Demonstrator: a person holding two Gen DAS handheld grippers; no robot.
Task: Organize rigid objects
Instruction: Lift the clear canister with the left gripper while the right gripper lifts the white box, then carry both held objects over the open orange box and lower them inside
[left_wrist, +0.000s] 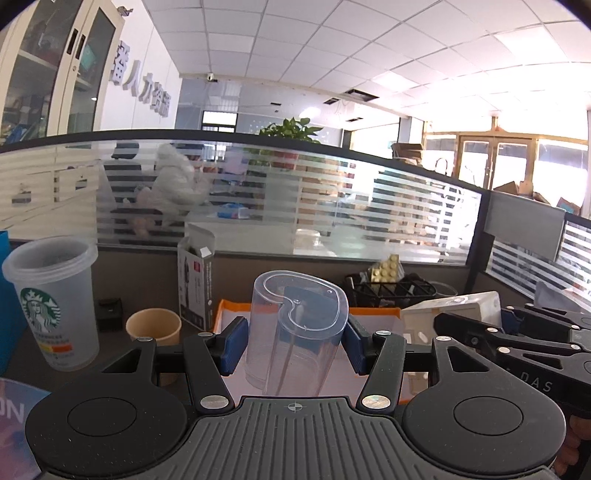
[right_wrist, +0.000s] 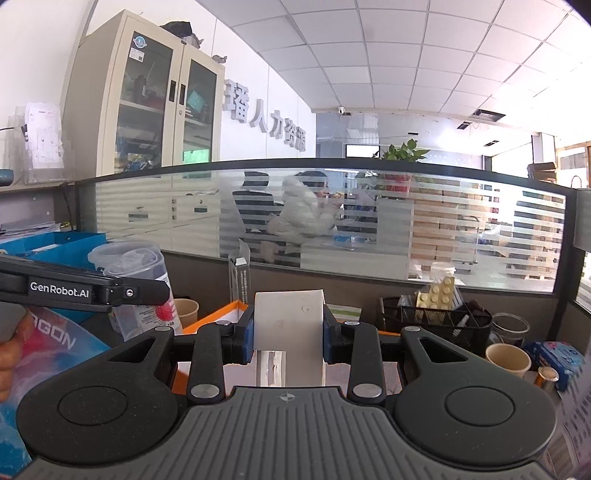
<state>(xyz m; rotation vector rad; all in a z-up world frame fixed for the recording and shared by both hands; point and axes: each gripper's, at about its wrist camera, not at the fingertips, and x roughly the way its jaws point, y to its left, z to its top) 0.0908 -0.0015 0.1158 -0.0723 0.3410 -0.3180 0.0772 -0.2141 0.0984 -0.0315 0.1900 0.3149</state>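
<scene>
My left gripper (left_wrist: 293, 341) is shut on a clear heart-shaped plastic container (left_wrist: 295, 332), held upright above an orange-rimmed white tray (left_wrist: 229, 314). My right gripper (right_wrist: 288, 332) is shut on a white box (right_wrist: 290, 325), held upright above the same tray (right_wrist: 221, 314). In the left wrist view the right gripper shows at the right edge with the white box (left_wrist: 450, 314) in it. In the right wrist view the left gripper's black body crosses the left side, and the clear container (right_wrist: 133, 273) shows behind it.
A Starbucks plastic cup (left_wrist: 55, 302), a paper cup (left_wrist: 153, 328) and an open grey carton (left_wrist: 195, 280) stand left of the tray. A black mesh organiser (right_wrist: 436, 317) with a yellow brick, a paper cup (right_wrist: 508, 358) and a blue box (right_wrist: 557, 362) stand to the right. A frosted glass partition backs the desk.
</scene>
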